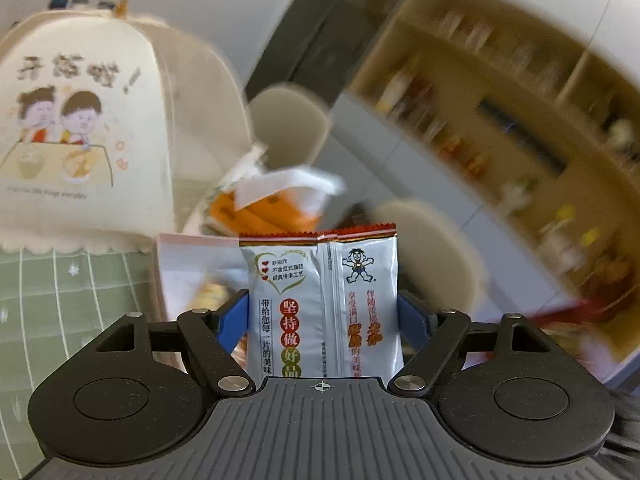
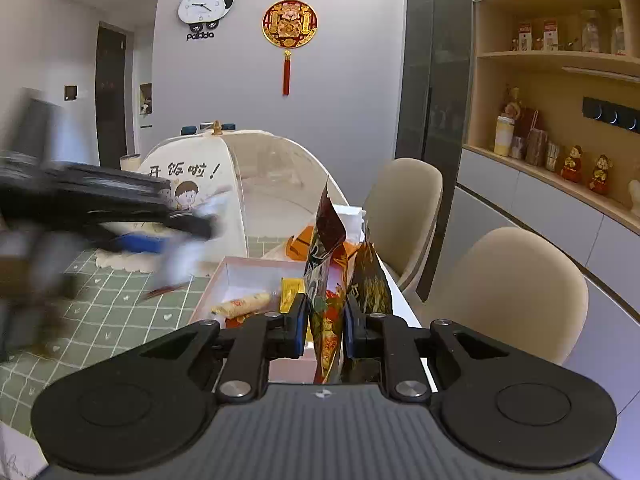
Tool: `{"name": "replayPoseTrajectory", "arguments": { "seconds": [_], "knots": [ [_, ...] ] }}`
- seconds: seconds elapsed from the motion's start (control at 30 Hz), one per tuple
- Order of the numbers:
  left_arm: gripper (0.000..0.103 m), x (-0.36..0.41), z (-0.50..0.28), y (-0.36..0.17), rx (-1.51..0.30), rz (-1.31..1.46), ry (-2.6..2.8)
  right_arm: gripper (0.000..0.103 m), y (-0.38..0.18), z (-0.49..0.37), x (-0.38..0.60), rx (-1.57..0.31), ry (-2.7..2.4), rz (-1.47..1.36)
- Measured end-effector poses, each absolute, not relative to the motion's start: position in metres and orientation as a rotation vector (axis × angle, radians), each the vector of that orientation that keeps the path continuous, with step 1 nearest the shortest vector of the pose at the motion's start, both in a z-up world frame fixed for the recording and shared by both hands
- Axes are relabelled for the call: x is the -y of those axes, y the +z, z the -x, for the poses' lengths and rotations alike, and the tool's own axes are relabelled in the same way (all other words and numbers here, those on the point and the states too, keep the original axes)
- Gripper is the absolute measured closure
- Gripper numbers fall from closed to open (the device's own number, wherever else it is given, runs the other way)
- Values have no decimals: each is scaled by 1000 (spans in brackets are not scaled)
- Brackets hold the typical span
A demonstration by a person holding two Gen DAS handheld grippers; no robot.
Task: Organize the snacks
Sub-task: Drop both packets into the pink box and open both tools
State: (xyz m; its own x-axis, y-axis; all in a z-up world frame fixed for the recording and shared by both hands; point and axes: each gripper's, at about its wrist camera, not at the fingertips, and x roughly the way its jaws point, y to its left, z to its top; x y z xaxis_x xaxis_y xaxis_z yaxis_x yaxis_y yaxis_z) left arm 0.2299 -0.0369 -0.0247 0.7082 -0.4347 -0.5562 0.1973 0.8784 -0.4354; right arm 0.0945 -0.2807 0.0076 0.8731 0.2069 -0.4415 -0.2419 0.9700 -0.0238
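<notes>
Black ribbed plastic fills the bottom of both wrist views, with round pivot caps and blue-padded fingers ahead of it. The left gripper (image 1: 322,312) has its jaws set fairly wide and clamped on the two side edges of a glossy white rice-cracker packet (image 1: 322,300), which stands upright between the pads, its red crimped seal on top and a cartoon boy printed on the right half. Only the left wrist view shows this print sharply; from the right wrist view the left gripper (image 2: 132,236) is a dark motion-blurred streak above the green checked tablecloth (image 2: 100,308).

The right gripper (image 2: 323,326) has its jaws narrow, pinching a dark crinkled foil snack bag (image 2: 326,292) that rises upright with a pointed, torn-looking top. Just right of it stands a second dark bag (image 2: 370,280), touching the right finger. Just beyond the fingers lies a shallow pink box (image 2: 240,270) with a white inside, holding a long pale wrapped roll (image 2: 242,304) and a small yellow packet (image 2: 290,290); the left view shows only the box's near corner (image 1: 180,252) behind the packet.

Farther off sit orange packets (image 2: 298,246) and a domed cream fabric food cover (image 2: 224,188) with cartoon children. Two rounded beige chairs (image 2: 524,292) stand at the table's right. A panda clock (image 2: 206,2) and red knot ornament (image 2: 289,24) hang on the grey wall, seen only from the right wrist.
</notes>
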Motion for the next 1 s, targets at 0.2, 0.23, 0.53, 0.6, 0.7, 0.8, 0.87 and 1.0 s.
{"name": "replayPoseTrajectory", "arguments": {
  "seconds": [0.2,0.23,0.53,0.6,0.7,0.8,0.87,1.0],
  "knots": [
    [24,18,-266,-40,-680,530,-323,85,7,-121,275,-496,253,21],
    [24,15,-264,-36,-667,525,-321,85,8,-131,272,-502,277,-9],
    [24,-37,-229,-37,-650,493,-161,78,-25,-264,234,-659,348,-272],
    [24,-38,-210,-50,-672,453,-138,77,-41,-248,233,-647,371,-230],
    [24,-25,-179,-78,-721,428,-122,60,-72,-214,228,-667,353,-94],
    [24,-3,-148,-109,-749,392,-96,48,-105,-188,227,-713,328,5],
    [24,15,-130,-127,-745,329,-58,46,-126,-180,226,-747,319,43],
    [24,43,-110,-155,-755,209,-9,46,-159,-168,226,-798,309,40]
  ]
}}
